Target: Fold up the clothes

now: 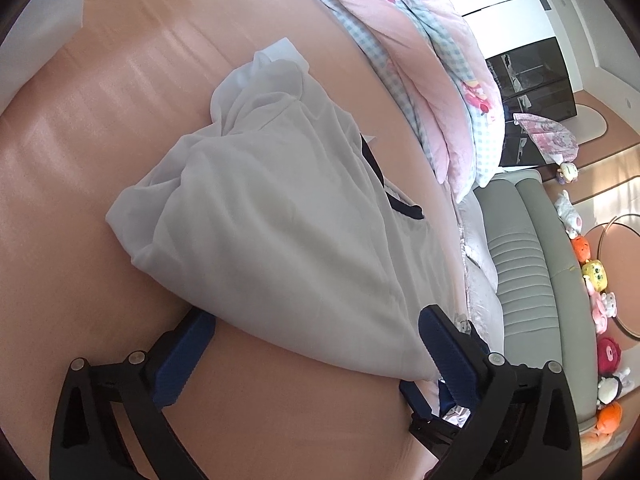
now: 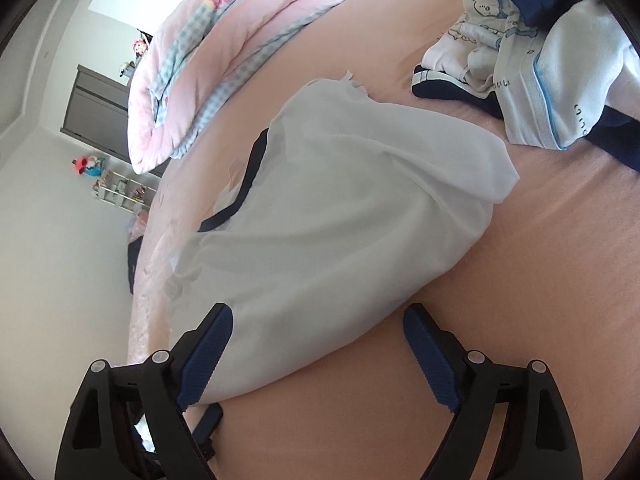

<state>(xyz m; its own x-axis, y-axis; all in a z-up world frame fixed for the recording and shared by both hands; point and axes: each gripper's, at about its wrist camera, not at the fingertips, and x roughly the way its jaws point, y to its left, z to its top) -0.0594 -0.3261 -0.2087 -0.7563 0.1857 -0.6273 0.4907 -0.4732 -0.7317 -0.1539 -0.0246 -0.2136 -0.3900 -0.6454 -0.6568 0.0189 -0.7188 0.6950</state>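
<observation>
Sheer white garment point(image 1: 272, 216) bunched on smooth pink sheet point(image 1: 100, 128), ribbed blue-padded tools spread

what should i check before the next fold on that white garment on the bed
1. Left gripper open around the hem: ok.
2. Right gripper open: ok.
3. Thin white garment with dark navy trim lying flat: not ok, bunched and creased.
4. Bare peach bedsheet beside it for folding: ok.
5. Pile of blue and white clothes apart from it: ok.
6. Either gripper actually pinching fabric: cannot tell.
</observation>
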